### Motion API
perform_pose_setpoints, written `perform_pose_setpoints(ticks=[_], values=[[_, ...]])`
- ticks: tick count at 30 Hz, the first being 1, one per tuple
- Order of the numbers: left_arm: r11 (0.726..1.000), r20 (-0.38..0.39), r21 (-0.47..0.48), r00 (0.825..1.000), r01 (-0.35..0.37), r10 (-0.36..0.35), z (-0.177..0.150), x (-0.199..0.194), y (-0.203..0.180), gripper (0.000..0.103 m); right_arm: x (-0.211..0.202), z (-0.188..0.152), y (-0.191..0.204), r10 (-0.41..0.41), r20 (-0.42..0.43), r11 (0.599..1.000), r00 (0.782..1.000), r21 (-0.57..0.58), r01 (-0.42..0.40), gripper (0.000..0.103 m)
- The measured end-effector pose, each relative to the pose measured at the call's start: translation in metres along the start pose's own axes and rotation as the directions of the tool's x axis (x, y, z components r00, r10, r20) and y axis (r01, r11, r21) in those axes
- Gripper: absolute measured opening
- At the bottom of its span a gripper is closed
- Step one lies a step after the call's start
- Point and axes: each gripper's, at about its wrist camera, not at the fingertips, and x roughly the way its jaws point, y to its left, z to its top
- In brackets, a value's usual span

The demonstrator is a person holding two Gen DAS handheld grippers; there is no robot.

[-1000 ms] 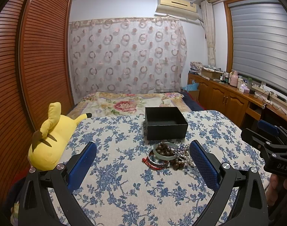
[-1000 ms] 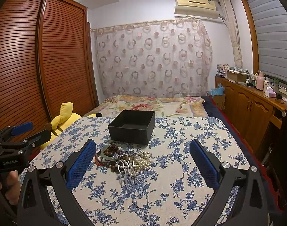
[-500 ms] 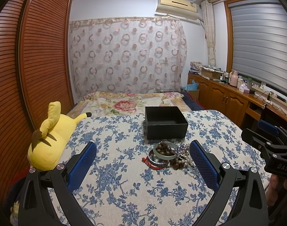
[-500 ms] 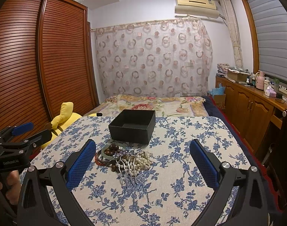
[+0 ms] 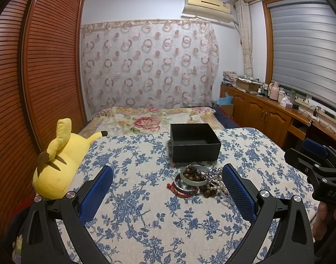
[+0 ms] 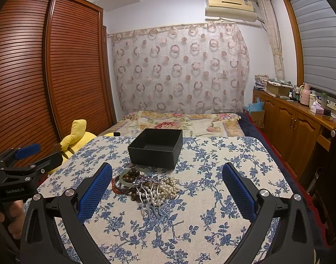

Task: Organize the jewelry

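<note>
Jewelry lay in one tangled heap on the blue-flowered tablecloth, ahead of both grippers and touching neither. From the right gripper the heap sat a little left of the middle of its gap, close to its left finger; from the left gripper it sat right of the middle, just beside the right finger. In the heap were dark wooden beads, a pale green bangle, a red cord bracelet, white pearls and a silver hair comb. The black box stood open just beyond the heap, almost touching its far edge, and its inside looked bare as far as it showed. To the right of the heap, in front of the right gripper, the cloth was free up to the table edge. To the left of the left gripper a yellow plush toy lay at the table edge. Both grippers were spread wide, holding nothing, with the fingers above the cloth. Each gripper showed at the side of the other's view, well apart from the heap
</note>
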Motion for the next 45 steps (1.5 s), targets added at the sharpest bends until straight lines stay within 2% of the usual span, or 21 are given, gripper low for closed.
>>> perform_pose_setpoints(ticks=[30,35,36,45], values=[[1.000,-0.004,0.002,1.000,-0.001,0.001,0.000,-0.002,0.000,0.096,-0.002,0.000,0.002,0.002,-0.002,1.000,1.000,0.001,-0.002,0.101],[1.000,-0.031,-0.001,1.000,0.002,-0.002,-0.010,0.007,0.004,0.096,0.001,-0.001,0.002,0.015,-0.017,1.000,1.000,-0.003,-0.015,0.101],[1.000,-0.034,-0.001,0.999,0.003,-0.003,-0.011,0.008,0.005,0.096,-0.004,0.003,0.015,0.019,-0.021,1.000,1.000,-0.008,-0.019,0.101],[1.000,-0.092,-0.006,0.996,0.022,-0.023,-0.023,0.034,0.016,0.096,0.027,-0.014,0.012,0.081,-0.089,0.996,0.993,-0.029,-0.084,0.100]])
